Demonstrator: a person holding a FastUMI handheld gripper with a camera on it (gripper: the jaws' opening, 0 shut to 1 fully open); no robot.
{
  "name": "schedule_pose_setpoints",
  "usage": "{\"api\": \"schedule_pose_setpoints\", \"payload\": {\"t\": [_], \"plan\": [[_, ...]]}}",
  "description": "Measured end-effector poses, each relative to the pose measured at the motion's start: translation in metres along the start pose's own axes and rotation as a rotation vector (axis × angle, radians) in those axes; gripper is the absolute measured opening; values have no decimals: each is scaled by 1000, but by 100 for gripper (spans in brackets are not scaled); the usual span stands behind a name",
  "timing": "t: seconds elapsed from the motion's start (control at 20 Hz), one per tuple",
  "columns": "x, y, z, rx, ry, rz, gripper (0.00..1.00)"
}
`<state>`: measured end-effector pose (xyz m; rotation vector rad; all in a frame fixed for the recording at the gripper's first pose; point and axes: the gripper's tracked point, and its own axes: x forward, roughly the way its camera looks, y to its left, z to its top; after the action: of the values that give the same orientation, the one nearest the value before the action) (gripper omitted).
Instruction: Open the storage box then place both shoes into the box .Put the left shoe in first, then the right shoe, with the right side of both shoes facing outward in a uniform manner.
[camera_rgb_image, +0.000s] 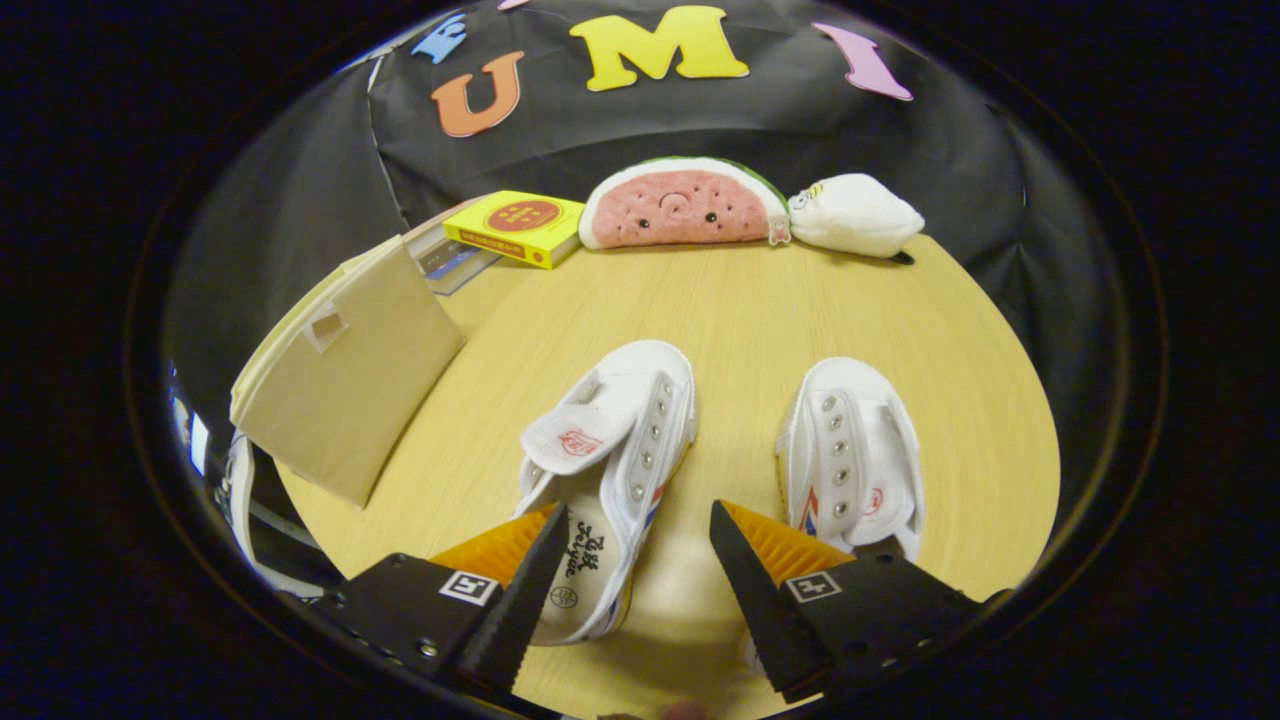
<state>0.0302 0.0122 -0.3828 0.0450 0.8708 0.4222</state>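
A pair of small white canvas shoes with metal eyelets lies on a round, pale wood bench, toes pointing away from the gripper. The gripper's two fingers are apart and hold nothing. The left shoe sits just ahead of them, its heel end between and under the fingertips, its tongue flipped open so the printed insole shows. The right shoe lies just beside the left shoe, on its right, apart from it, with its heel hidden behind the right-hand finger.

To the left of the left shoe, well apart, stands a tan cardboard storage box at the bench's edge. It looks tilted, with a small cut-out handle on its near face; from here I cannot tell whether it is open.

Beyond the left shoe, at the far rim of the bench, lie a yellow book, a pink watermelon-slice plush and a white plush toy, in a row against the black cloth wall.

The box probably needs opening first. To do that well, the open fingers should lift clear of the left shoe, swing left, and take the box's flap without pushing the box over the bench's edge. There is bare wood between the shoes and the box, and more beyond the shoes, so there is room to move.
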Motion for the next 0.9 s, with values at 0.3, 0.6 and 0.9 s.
{"api": "schedule_pose_setpoints", "payload": {"t": [0.3, 0.6, 0.9], "plan": [[18, 3, 1, 103, 29, -5, 63], [18, 7, 0, 150, 43, -37, 34], [13, 4, -2, 331, 78, -45, 28]]}}
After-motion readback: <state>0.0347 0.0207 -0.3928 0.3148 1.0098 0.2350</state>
